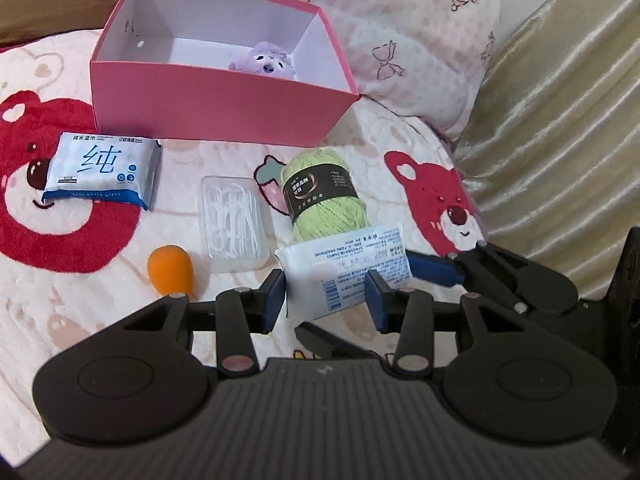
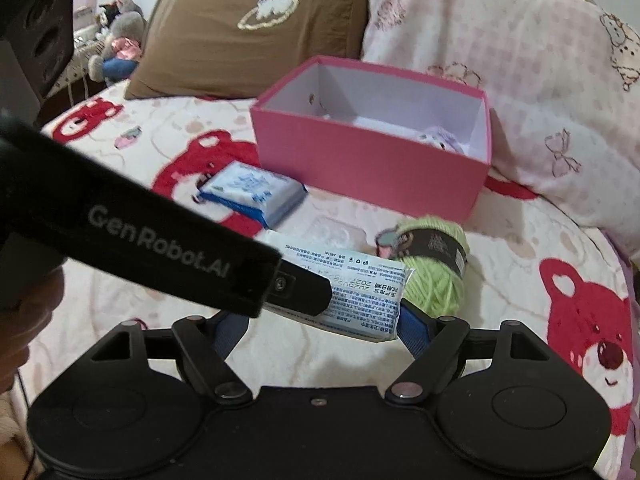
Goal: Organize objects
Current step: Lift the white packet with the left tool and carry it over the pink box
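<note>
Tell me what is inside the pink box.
A small purple plush toy lies in the pink box, near its right wall. The near wall hides part of the floor, so anything there cannot be seen.

A fleecy bed blanket printed with red bears fills the lower frame. A pink-checked pillow lies at upper right, with a brown cushion at upper left. Shiny gold fabric drapes down the right edge. Plush toys sit blurred at far upper left.
</note>
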`<state>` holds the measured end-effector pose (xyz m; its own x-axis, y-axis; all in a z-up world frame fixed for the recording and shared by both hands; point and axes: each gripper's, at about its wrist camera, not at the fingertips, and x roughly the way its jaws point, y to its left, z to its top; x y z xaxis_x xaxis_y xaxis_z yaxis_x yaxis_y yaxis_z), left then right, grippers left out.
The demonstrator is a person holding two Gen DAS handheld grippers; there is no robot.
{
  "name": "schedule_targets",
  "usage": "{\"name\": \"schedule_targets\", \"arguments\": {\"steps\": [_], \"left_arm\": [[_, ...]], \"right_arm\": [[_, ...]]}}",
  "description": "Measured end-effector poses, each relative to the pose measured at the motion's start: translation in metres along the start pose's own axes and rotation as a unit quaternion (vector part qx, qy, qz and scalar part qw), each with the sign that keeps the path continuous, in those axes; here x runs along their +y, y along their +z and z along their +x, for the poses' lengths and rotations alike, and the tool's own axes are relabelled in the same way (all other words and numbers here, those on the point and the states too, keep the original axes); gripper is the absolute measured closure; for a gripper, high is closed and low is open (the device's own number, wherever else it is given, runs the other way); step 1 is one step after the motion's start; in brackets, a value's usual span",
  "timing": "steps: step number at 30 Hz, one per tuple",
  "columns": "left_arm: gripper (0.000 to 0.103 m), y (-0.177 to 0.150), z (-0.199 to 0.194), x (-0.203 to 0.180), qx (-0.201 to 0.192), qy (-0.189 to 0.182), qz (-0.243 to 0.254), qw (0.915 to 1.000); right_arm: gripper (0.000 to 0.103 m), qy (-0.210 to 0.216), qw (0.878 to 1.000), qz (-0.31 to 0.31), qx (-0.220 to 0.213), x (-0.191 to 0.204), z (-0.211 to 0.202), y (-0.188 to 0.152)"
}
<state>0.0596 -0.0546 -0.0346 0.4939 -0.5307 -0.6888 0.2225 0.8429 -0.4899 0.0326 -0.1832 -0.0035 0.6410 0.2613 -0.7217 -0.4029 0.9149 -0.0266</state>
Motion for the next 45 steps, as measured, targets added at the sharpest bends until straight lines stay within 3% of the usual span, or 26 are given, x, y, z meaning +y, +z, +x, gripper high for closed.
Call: {"name": "schedule_targets", "arguments": {"steps": [9, 16, 21, 33, 45], "left_arm": [[0.062, 0.006, -0.02, 0.011, -0.023, -0.007, -0.018, 0.9996], [0.062, 0.009, -0.027, 0.013, -0.025, 0.003, -0.016, 0.9996], [0.062, 0.013, -0.03, 0.017, -0.03, 0.013, -0.017, 0.9993], [0.062, 0.05, -0.046, 0.012, -0.049, 0.045, -0.003, 0.9978], [0.06, 0.092, -0.055, 0.021, -0.068, 0.049, -0.008, 0.9965]], "right_arm": [[0.02, 0.036, 0.999, 0.005, -0.018, -0.001, -0.009, 0.02], [0.021, 0.06, 0.998, 0.023, -0.006, -0.003, -0.007, 0.032], [0.022, 0.062, 0.998, -0.011, 0.009, 0.006, -0.004, 0.045], [0.023, 0.091, 0.996, 0.011, -0.012, -0.006, -0.004, 0.08], [0.023, 0.122, 0.992, -0.025, -0.024, -0.015, 0.0, 0.126]]}}
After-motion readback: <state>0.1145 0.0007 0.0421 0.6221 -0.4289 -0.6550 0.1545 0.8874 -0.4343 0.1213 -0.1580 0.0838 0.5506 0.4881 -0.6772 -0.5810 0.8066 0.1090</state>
